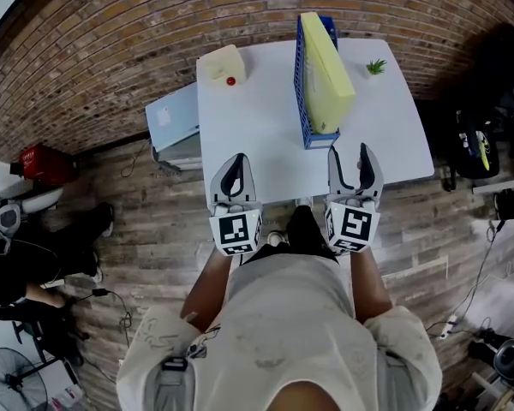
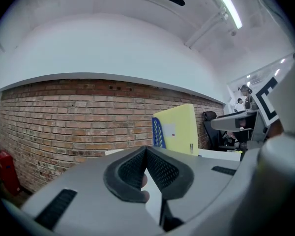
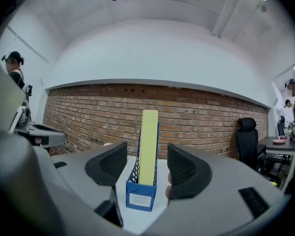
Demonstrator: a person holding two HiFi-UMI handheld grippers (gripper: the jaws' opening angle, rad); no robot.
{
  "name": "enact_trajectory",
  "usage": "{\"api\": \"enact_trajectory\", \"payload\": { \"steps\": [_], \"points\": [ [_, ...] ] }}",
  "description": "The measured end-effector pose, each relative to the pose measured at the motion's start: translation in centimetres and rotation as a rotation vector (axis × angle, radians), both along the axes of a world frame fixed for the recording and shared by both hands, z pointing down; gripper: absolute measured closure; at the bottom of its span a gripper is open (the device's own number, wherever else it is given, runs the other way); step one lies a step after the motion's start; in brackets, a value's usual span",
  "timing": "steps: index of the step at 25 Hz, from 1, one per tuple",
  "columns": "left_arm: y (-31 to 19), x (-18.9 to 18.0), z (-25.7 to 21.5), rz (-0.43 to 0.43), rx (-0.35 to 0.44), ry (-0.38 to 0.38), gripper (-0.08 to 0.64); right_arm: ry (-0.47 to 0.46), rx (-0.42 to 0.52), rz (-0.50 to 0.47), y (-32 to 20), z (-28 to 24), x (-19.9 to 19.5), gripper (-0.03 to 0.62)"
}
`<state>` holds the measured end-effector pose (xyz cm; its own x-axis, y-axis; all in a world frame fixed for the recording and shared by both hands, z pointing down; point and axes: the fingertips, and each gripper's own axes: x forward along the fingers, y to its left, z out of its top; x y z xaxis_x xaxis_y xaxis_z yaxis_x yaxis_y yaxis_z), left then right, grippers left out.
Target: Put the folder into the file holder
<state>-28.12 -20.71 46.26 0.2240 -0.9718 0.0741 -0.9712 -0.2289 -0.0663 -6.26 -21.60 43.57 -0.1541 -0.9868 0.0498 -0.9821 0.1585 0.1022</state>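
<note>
Right claw (image 1: 350,157) being held spread and empty, left claw (image 1: 234,163) pressed together, at table (image 1: 257,131) edge; yellow folder (image 1: 327,75) being held upright in blue file holder (image 1: 301,84) at 12 o'clock.

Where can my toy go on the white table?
Biggest patch: between the cream box, the blue mesh file holder and the near edge. Another: right of the holder, in front of the small green plant. Crowded: the holder, holding the yellow folder.
</note>
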Motion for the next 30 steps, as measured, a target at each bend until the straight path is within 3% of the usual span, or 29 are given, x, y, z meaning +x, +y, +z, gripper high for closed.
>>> {"api": "enact_trajectory", "payload": {
  "steps": [15,30],
  "points": [
    [-0.02,0.26,0.42,-0.004,-0.008,0.013,0.552,0.007,0.011,0.004,0.18,-0.29,0.33,0.331],
    [-0.13,0.86,0.47,0.002,-0.008,0.024,0.552,0.021,0.018,0.02,0.34,-0.5,0.82,0.447]
  ]
}}
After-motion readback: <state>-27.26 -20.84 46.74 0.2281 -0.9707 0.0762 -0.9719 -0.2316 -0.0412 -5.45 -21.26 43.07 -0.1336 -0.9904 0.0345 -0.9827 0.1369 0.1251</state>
